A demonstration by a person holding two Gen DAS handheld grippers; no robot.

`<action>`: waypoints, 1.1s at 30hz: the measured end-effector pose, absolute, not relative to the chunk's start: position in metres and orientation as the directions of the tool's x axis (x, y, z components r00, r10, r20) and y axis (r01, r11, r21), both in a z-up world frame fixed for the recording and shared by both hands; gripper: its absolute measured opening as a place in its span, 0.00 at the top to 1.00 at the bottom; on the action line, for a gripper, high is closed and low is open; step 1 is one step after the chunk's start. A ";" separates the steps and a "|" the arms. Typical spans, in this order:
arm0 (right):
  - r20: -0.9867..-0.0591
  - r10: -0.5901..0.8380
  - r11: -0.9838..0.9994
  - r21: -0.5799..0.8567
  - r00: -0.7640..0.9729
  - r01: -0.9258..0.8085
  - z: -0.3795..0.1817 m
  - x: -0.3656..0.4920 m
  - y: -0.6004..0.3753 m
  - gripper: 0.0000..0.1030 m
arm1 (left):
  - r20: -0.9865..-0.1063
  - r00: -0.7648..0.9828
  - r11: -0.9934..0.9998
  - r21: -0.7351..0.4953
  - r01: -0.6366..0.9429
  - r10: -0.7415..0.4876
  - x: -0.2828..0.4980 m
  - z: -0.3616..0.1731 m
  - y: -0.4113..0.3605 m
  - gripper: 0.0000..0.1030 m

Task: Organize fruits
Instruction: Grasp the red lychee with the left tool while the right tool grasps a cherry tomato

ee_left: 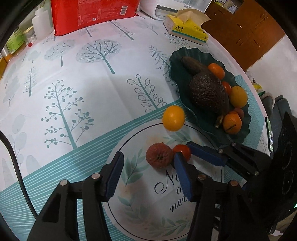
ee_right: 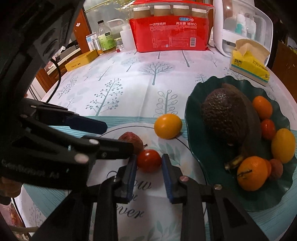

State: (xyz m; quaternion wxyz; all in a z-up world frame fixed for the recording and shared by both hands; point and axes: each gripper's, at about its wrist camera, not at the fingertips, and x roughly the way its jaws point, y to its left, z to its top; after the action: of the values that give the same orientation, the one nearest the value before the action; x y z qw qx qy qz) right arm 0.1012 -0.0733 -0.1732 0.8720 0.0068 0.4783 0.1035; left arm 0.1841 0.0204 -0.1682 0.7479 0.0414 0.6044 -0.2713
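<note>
A wrinkled dark-red fruit (ee_left: 159, 155) (ee_right: 130, 140) and a small red tomato (ee_left: 182, 151) (ee_right: 149, 161) lie side by side on the tablecloth's round print. My left gripper (ee_left: 148, 154) is open and straddles the wrinkled fruit, with a gap at its left pad. My right gripper (ee_right: 149, 157) is shut on the tomato, both blue pads against its sides. One of its fingers (ee_left: 204, 153) shows in the left wrist view. A yellow-orange fruit (ee_left: 173, 118) (ee_right: 168, 126) lies loose beyond them. The dark green leaf-shaped plate (ee_left: 185, 50) (ee_right: 222, 194) holds an avocado (ee_left: 207, 92) (ee_right: 224, 118) and several small fruits.
At the back stand a red pack of paper cups (ee_left: 92, 14) (ee_right: 170, 33), a yellow tissue box (ee_left: 185, 29) (ee_right: 248, 64), a white appliance (ee_right: 241, 24), bottles (ee_right: 105, 37) and a yellow box (ee_right: 81, 60). The table's edge runs just right of the plate.
</note>
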 end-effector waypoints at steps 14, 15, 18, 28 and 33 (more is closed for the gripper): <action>-0.837 0.199 0.979 0.154 0.510 -0.131 -0.172 0.083 -0.088 0.74 | -0.930 0.101 0.843 -0.269 0.465 -0.352 0.184 -0.180 0.003 0.68; -0.837 0.198 0.980 0.155 0.510 -0.126 -0.172 0.082 -0.089 0.74 | -0.930 0.098 0.842 -0.273 0.465 -0.355 0.184 -0.180 0.003 0.69; -0.838 0.196 0.980 0.159 0.509 -0.116 -0.172 0.081 -0.090 0.74 | -0.930 0.109 0.847 -0.267 0.459 -0.352 0.182 -0.179 0.001 0.70; -0.821 0.205 0.979 0.172 0.533 -0.111 -0.156 0.065 -0.097 0.74 | -0.916 0.185 0.860 -0.245 0.448 -0.357 0.162 -0.141 0.009 0.70; -0.798 0.199 0.980 0.172 0.569 -0.101 -0.137 0.059 -0.110 0.74 | -0.897 0.222 0.852 -0.249 0.460 -0.382 0.150 -0.110 0.003 0.70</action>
State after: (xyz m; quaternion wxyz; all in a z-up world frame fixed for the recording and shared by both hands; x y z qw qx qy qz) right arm 0.0588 -0.1096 -0.1367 0.8841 0.0534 0.4564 0.0848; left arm 0.1500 0.0034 -0.1103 0.7807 0.0350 0.5627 -0.2696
